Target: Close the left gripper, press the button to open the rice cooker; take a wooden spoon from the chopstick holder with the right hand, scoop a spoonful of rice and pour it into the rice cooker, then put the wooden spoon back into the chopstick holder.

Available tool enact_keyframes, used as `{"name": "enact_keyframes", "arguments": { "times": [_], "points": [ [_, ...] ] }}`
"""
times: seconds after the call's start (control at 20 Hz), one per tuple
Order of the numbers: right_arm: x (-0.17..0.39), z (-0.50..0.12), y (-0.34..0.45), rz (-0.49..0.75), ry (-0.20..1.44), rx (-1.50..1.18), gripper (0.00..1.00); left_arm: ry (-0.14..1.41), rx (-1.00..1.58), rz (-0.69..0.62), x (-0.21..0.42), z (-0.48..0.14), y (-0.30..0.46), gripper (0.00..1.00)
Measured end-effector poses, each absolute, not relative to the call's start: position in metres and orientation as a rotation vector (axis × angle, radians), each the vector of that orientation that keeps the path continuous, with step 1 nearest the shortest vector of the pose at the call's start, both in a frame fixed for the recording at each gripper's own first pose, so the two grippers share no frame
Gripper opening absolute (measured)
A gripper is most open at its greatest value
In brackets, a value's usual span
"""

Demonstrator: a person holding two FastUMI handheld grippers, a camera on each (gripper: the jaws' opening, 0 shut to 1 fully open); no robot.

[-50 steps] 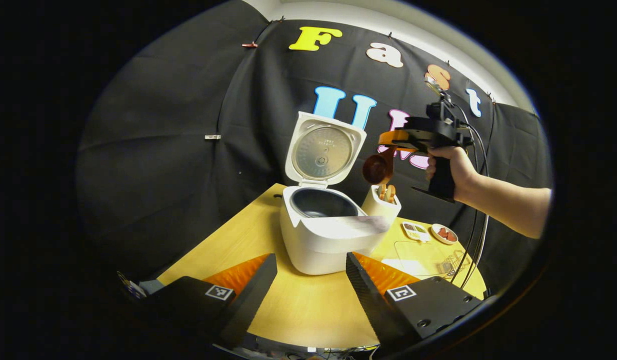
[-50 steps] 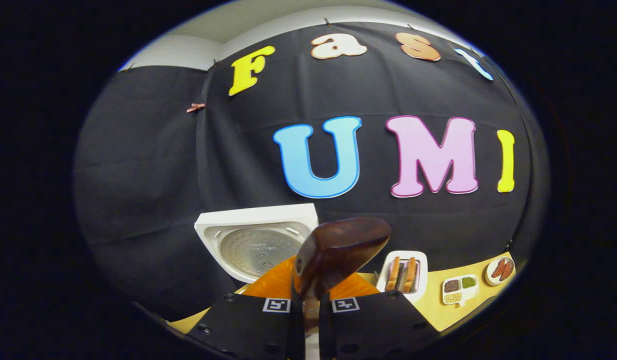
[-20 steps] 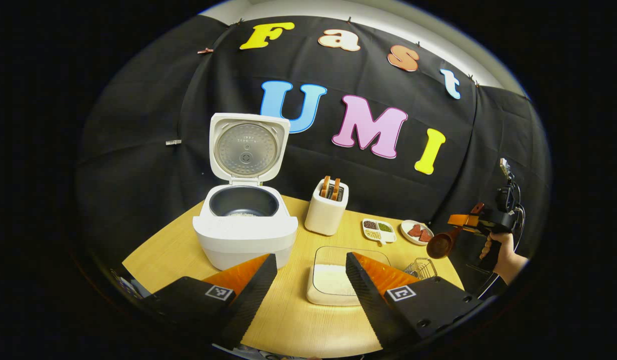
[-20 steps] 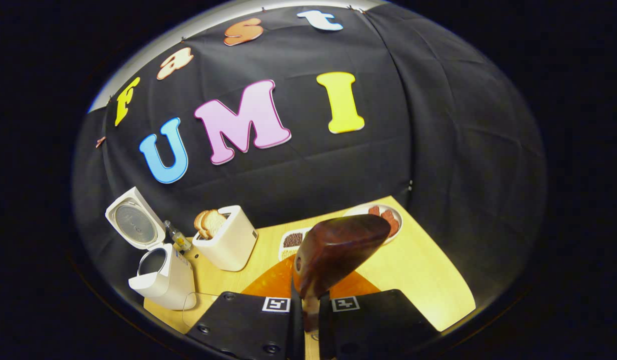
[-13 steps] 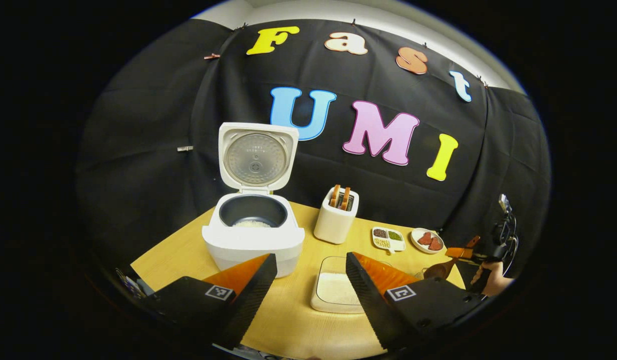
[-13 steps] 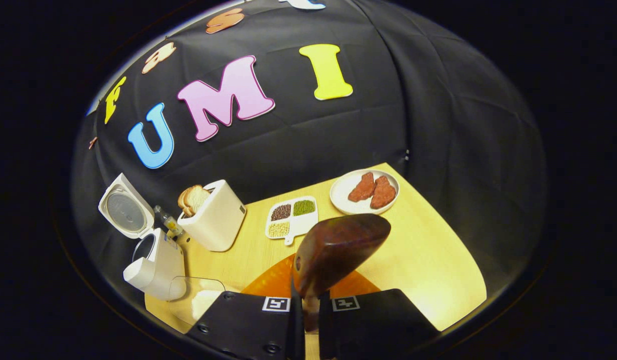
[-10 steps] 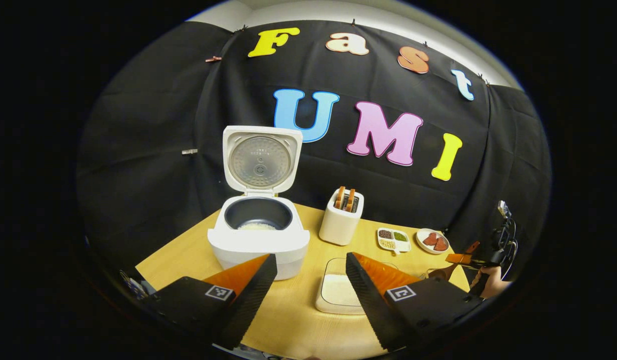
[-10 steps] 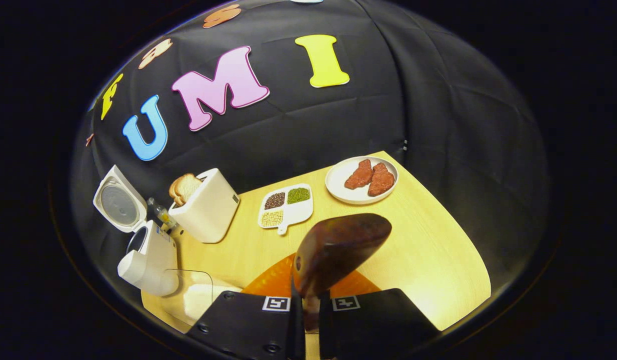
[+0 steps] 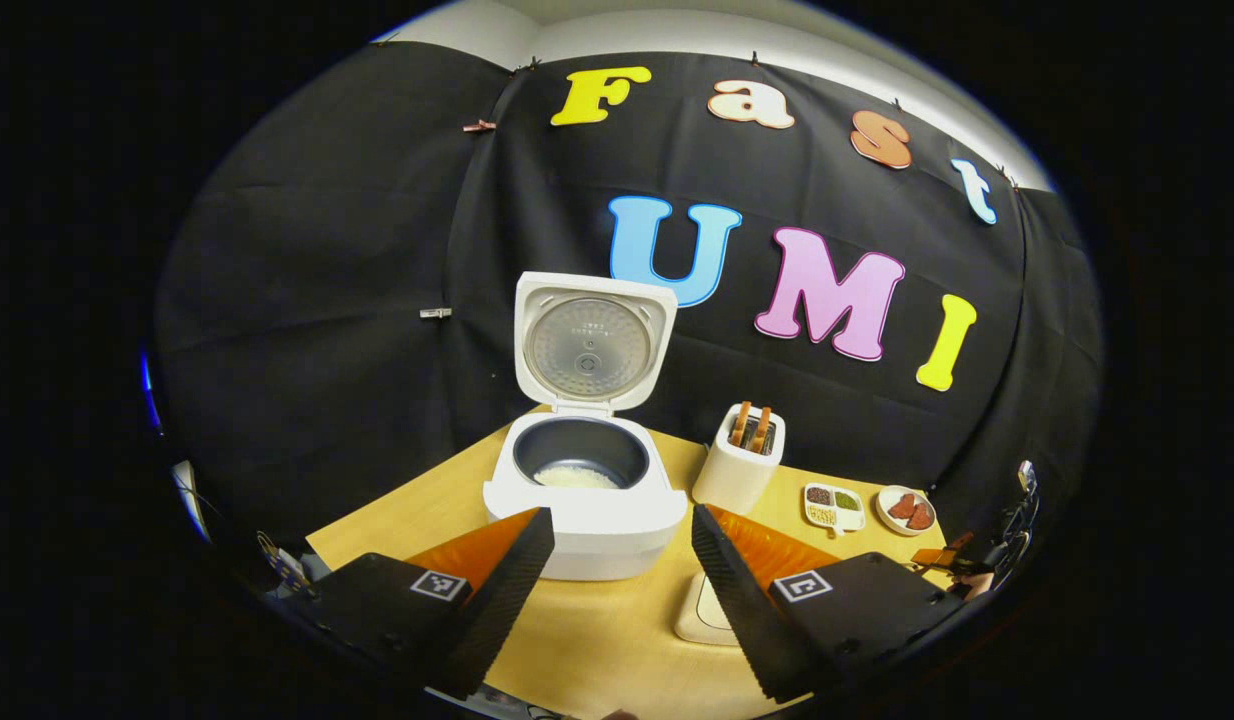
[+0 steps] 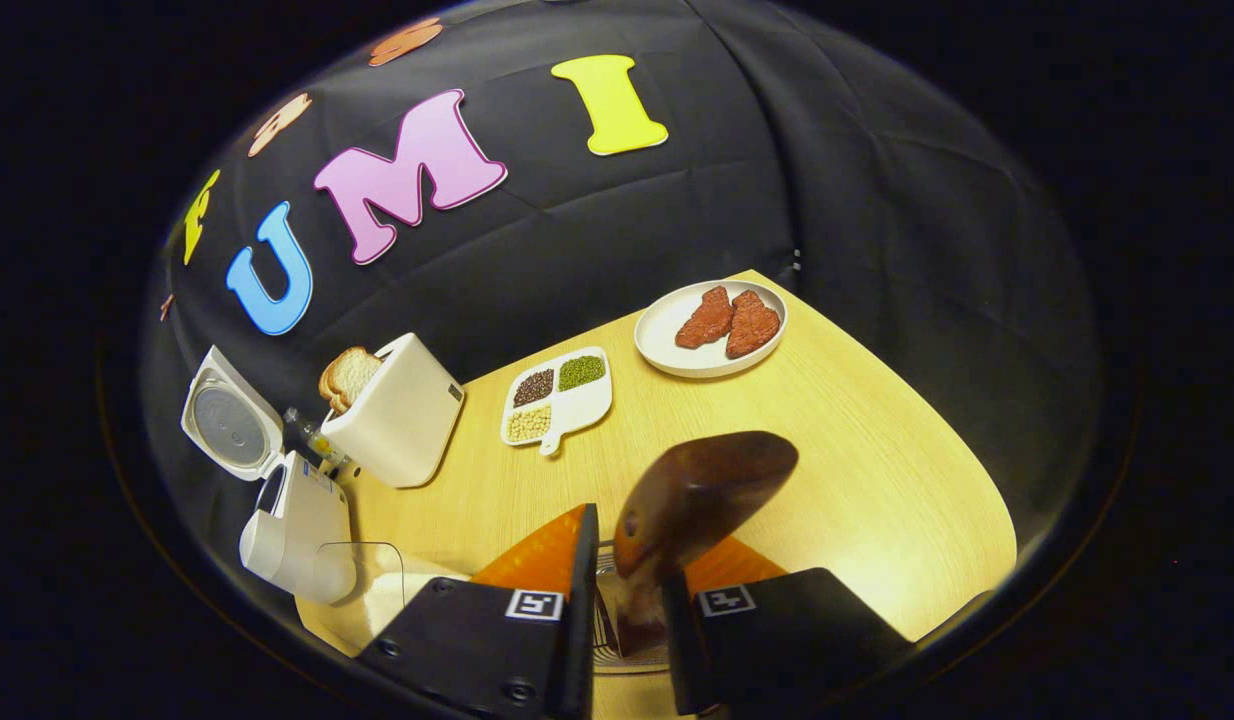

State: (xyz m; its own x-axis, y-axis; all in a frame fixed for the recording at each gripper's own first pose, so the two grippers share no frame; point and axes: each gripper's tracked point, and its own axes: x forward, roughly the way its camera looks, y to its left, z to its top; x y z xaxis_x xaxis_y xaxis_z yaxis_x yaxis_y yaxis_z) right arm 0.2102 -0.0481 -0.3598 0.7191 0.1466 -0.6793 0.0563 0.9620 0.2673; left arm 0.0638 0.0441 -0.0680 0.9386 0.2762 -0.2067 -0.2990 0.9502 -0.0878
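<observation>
Two ridged black fingers of left gripper [image 9: 617, 560] apart, right gripper [image 10: 625, 600] loosened around glossy rounded wooden spoon [image 10: 702, 490].

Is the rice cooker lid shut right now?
No, the rice cooker lid stands upright, open, with rice in the pot.

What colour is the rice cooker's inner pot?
Dark grey inner pot, white rice at its bottom; clearest in the left gripper view.
</observation>
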Motion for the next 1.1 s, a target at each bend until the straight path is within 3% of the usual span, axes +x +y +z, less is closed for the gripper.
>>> {"name": "enact_keyframes", "arguments": {
  "times": [0.2,0.6,1.1],
  "points": [
    [0.198,-0.339,-0.051,0.054,0.717,0.199,1.00,0.123,-0.096,0.333,0.082,-0.032,0.072,0.95],
    [0.143,-0.289,-0.075,0.009,0.620,-0.033,0.99,-0.016,-0.041,0.387,0.147,0.068,0.130,0.95],
    [0.105,-0.229,-0.040,0.050,0.521,-0.023,0.99,-0.110,0.005,0.316,0.242,0.188,0.148,0.93]
  ]
}}
